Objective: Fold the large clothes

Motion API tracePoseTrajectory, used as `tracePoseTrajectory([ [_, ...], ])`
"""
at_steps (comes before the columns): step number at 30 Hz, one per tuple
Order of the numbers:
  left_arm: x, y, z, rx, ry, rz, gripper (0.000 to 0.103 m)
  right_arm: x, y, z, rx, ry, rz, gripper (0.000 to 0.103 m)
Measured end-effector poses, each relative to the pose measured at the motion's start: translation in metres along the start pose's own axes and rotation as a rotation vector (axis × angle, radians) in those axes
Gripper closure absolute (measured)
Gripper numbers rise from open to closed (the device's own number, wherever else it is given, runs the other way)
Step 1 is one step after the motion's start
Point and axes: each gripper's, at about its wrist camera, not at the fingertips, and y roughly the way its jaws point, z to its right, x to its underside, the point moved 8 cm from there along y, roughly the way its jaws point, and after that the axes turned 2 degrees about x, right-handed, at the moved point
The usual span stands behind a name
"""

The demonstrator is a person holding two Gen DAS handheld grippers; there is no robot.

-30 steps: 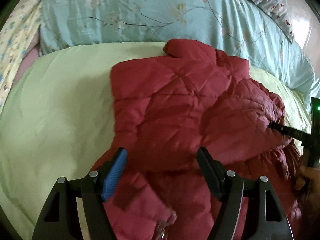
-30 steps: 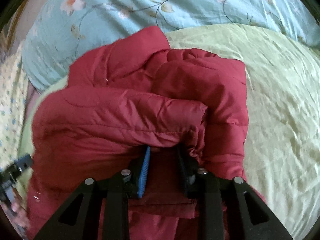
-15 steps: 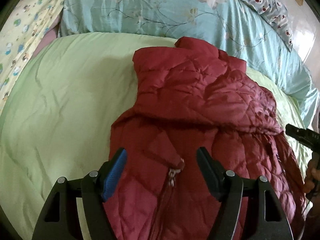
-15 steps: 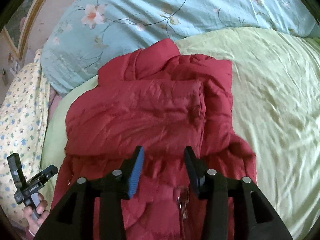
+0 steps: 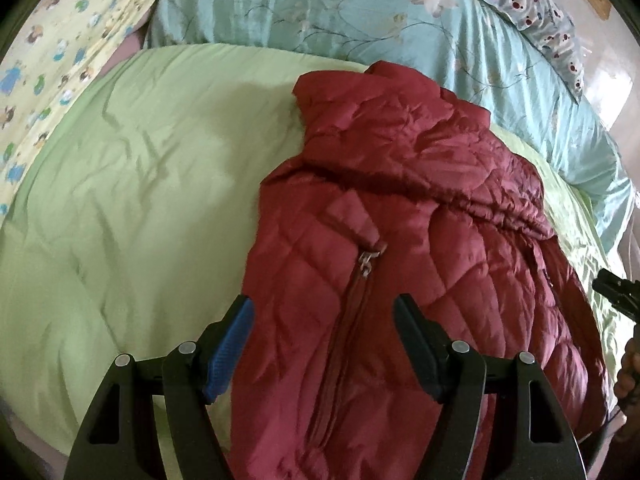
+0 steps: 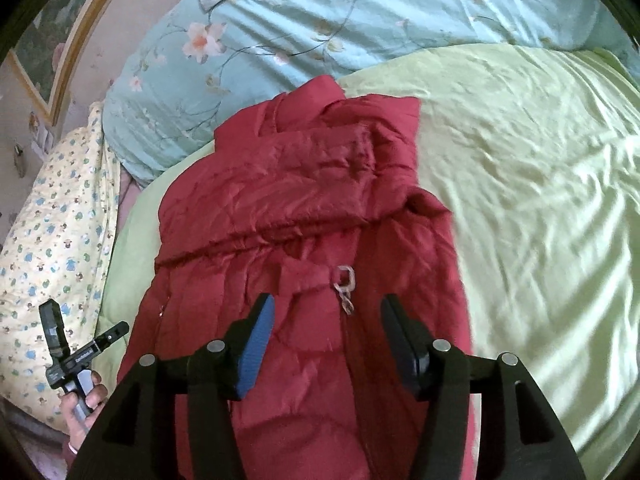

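The red quilted jacket (image 5: 400, 240) lies on the green bedspread (image 5: 140, 200), its collar end toward the bed's head edge, touching the blue floral quilt (image 5: 320, 8). A second ago the right gripper (image 6: 326, 320) was clenched on a folded-over sleeve; that sleeve now lies across the upper body of the jacket, and the gripper has let go and drawn back, its fingers (image 6: 260, 328) opening with nothing between them. The left gripper (image 5: 322, 320) has likewise pulled back and hangs released above the zipper (image 5: 366, 260), holding nothing. Judgement: the sleeve fold is laid and stays put; the lower body is not yet folded up.

Hidden or unclear: the jacket's hem runs out of frame beneath both grippers in both views. The other sleeve cannot be made out. The right gripper shows only as a dark tip at the right edge of the left wrist view. The bed's foot edge is not visible.
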Motion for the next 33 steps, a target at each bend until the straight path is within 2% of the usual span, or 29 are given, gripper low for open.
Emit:
tracePoseTrajectory([
  [11, 0.027, -0.023, -0.015, -0.005, 0.001, -0.028, 0.031, 0.035, -0.027, 0.031, 0.052, 0.038, -0.007, 0.044],
  [18, 0.031, -0.025, -0.016, -0.001, 0.013, -0.042, 0.031, 0.052, -0.032, 0.041, 0.075, 0.052, -0.015, 0.044],
  [33, 0.044, -0.022, -0.025, 0.011, 0.024, -0.082, 0.031, 0.070, -0.036, 0.049, 0.087, 0.068, -0.032, 0.043],
])
